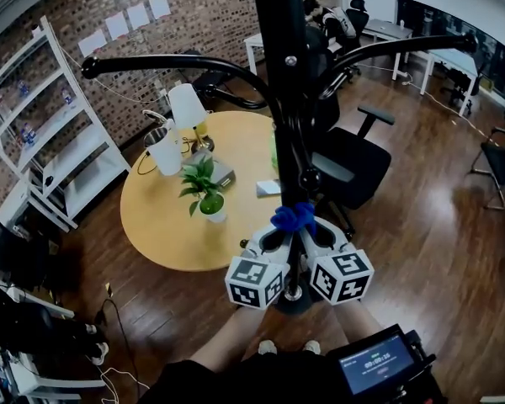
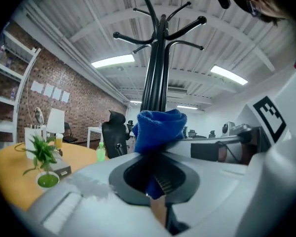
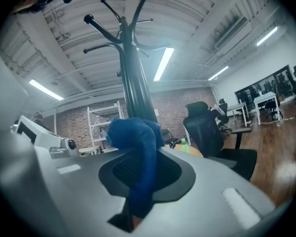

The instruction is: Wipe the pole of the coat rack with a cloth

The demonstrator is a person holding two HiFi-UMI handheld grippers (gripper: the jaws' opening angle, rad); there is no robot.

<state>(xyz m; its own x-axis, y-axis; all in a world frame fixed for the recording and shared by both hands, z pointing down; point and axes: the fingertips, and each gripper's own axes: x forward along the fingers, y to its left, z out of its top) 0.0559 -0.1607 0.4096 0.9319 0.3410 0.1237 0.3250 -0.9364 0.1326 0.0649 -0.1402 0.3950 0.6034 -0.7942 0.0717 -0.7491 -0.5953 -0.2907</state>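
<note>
Cloth (image 1: 293, 217), blue and bunched, sits against the coat rack's pole (image 1: 282, 82) low down, near the base. The left gripper (image 1: 272, 241) and right gripper (image 1: 318, 237) are side by side, each with its jaws closed on an end of the cloth, probably so it hugs the pole and can be drawn along it. The head view shows both grippers meeting there. Each gripper view shows only its own jaws pinching fabric, with the pole rising behind.
</note>
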